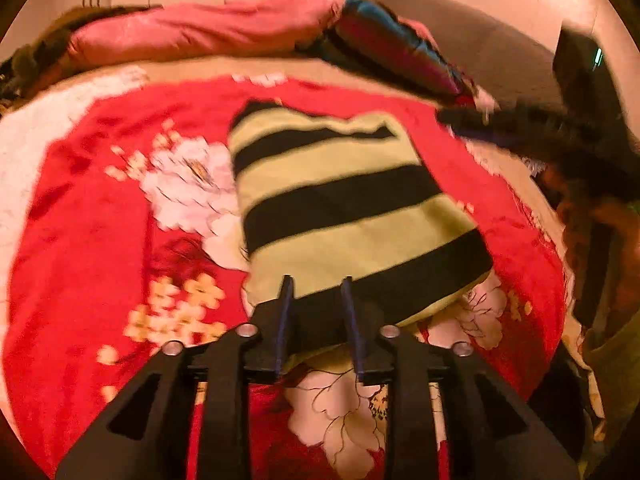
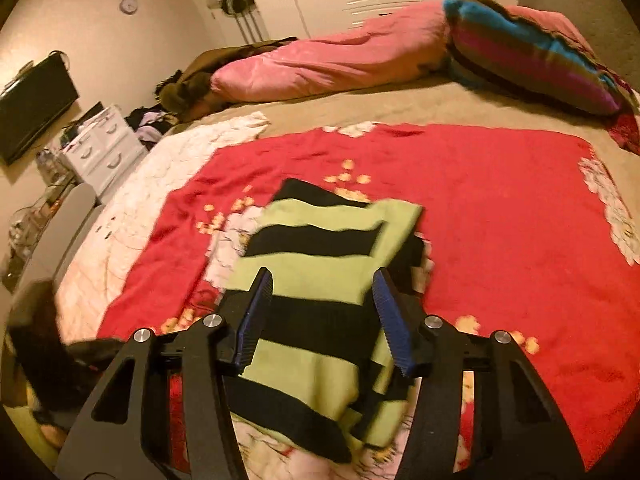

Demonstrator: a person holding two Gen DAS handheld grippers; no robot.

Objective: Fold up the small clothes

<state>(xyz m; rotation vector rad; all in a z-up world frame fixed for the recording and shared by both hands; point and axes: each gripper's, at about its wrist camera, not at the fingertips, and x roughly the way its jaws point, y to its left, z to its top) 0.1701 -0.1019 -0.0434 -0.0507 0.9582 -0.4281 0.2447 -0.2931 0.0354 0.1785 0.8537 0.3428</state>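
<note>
Where it lies folded — striped sweater [image 2: 320, 280] — green-black.

Both your wrist views look down close over the red floral blanket [image 1: 100, 208] [image 2: 500, 220] toward twelve o'clock — sharing the striped garment [image 1: 344, 208] [image 2: 320, 280] and pink duvet [image 1: 200, 28] [image 2: 328, 60].

1 striped garment [image 2: 320, 280], 1 red floral blanket [image 2: 500, 220], 1 pink duvet [image 2: 320, 64], 2 grippers

A folded garment [image 2: 320, 280] lies on a blanket [image 2: 500, 240], pillows [image 2: 320, 64] behind.
</note>
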